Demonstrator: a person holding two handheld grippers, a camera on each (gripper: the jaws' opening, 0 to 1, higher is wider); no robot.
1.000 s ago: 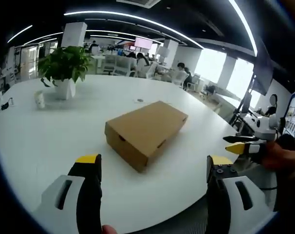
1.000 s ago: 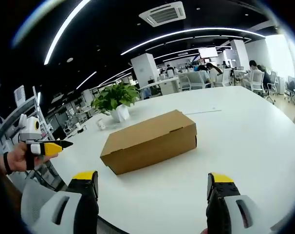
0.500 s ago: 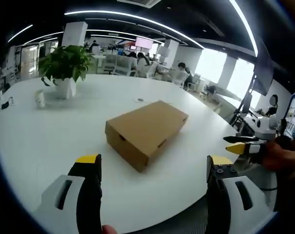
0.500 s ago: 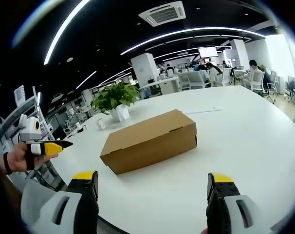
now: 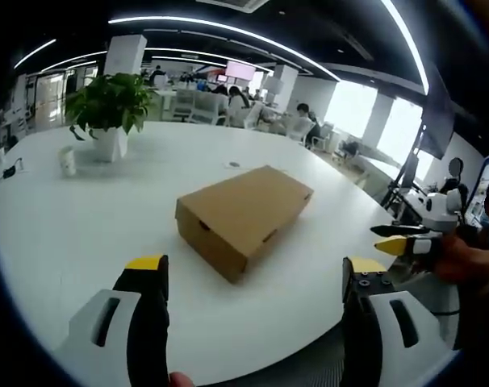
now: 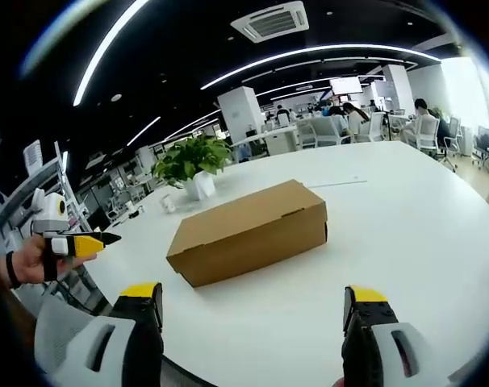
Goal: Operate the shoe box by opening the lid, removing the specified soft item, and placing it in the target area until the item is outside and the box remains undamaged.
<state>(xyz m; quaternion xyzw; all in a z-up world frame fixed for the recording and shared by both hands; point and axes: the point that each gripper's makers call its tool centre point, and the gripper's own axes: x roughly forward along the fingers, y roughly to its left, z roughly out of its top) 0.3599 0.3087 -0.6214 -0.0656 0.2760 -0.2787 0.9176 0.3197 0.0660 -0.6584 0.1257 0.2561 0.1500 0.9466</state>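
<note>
A brown cardboard shoe box (image 5: pixel 243 211) lies on the round white table (image 5: pixel 83 218) with its lid closed; the right gripper view has the same shoe box (image 6: pixel 248 230) from its long side. My left gripper (image 5: pixel 254 274) is open, jaws wide apart, short of the box near the table's edge. My right gripper (image 6: pixel 252 298) is open too, also short of the box. The right gripper (image 5: pixel 402 239) enters the left gripper view at the right edge, held by a hand. The left gripper (image 6: pixel 79 242) enters the right gripper view at the left, jaws close together from that angle.
A potted green plant (image 5: pixel 109 113) and a small white cup (image 5: pixel 67 162) stand at the far left of the table. The plant (image 6: pixel 192 165) is behind the box in the right gripper view. Desks, chairs and seated people (image 6: pixel 422 121) fill the office beyond.
</note>
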